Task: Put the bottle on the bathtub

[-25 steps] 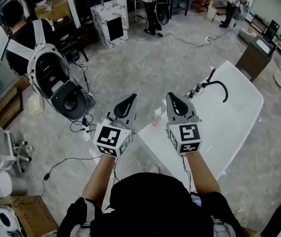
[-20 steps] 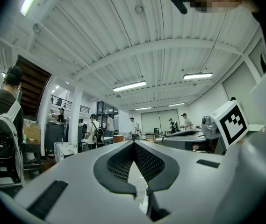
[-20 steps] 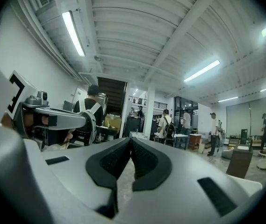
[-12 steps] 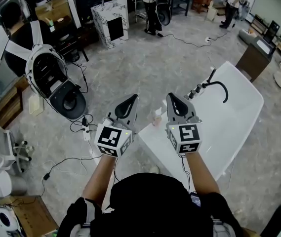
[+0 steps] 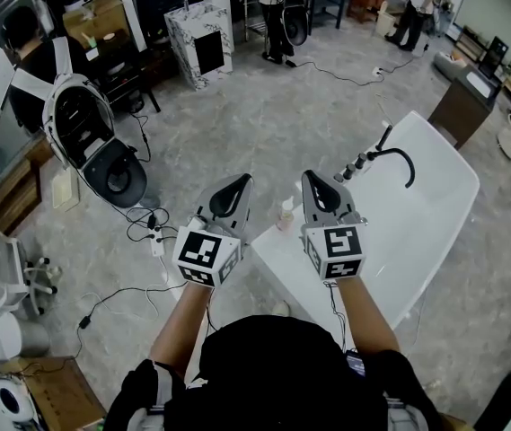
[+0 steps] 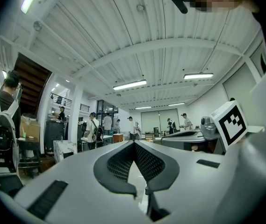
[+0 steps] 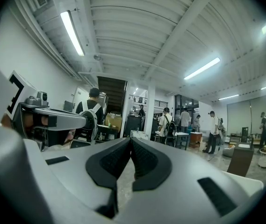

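A small pinkish pump bottle (image 5: 285, 214) stands upright on the near corner of the white bathtub (image 5: 435, 142). It shows in the head view, in the gap between my two grippers and a little beyond them. My left gripper (image 5: 240, 180) is held level over the floor left of the tub, its jaws together on nothing (image 6: 133, 143). My right gripper (image 5: 312, 176) hangs level over the tub's corner, shut and empty too (image 7: 131, 139). Neither gripper touches the bottle. The two gripper views do not show the bottle.
A black curved faucet (image 5: 397, 155) and its knobs sit on the tub's far rim. A black and white toilet (image 5: 93, 146) stands to the left, with cables and a power strip (image 5: 156, 241) on the floor. A marbled cabinet (image 5: 199, 41) and several people are at the back.
Both grippers keep their place and stay shut. Only the head view has drifted slightly, and the people at the far end of the room have shifted.
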The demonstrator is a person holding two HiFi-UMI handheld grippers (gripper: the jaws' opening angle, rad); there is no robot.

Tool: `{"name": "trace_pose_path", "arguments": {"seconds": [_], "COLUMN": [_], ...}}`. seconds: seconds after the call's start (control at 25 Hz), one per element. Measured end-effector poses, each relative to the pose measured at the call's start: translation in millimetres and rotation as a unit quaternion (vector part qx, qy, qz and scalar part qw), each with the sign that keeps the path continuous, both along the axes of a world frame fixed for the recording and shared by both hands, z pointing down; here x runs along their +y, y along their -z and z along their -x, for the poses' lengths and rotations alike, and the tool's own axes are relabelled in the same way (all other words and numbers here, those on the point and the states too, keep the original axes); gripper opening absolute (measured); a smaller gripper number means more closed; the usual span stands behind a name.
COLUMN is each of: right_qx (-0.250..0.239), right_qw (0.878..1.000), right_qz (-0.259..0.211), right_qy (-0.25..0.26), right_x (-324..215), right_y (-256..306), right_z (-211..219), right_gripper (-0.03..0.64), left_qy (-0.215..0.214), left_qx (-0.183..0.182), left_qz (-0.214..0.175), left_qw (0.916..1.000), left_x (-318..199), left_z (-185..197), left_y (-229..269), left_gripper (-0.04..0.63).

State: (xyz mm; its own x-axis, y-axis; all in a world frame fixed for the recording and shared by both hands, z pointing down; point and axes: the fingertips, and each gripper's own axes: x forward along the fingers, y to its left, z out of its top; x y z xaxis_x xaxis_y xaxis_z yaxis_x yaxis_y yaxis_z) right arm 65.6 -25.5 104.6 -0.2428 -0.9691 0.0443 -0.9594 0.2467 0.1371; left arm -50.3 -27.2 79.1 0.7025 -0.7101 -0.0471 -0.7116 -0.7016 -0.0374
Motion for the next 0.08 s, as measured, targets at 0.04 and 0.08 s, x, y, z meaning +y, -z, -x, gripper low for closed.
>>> {"name": "trace_pose_path", "arguments": {"seconds": [0.04, 0.08], "right_qx": [0.001, 0.001], "right_qw": [1.0, 1.0], "right_qz": [0.0, 0.001], "right_qy": [0.0, 0.0], "right_x": [-1.0, -2.2], "right_y": [-0.9, -1.7], "right_z": [1.1, 2.2], "right_gripper": [0.023, 0.024], "left_qy": [0.0, -0.001], "left_qx": [0.0, -0.001], "left_qz": [-0.001, -0.002], "left_qw": [1.0, 1.0], "left_x": [-0.7, -1.4], "left_z": [0.7, 1.3], "left_y": [0.1, 0.4], "left_gripper": [0.012, 0.012]}}
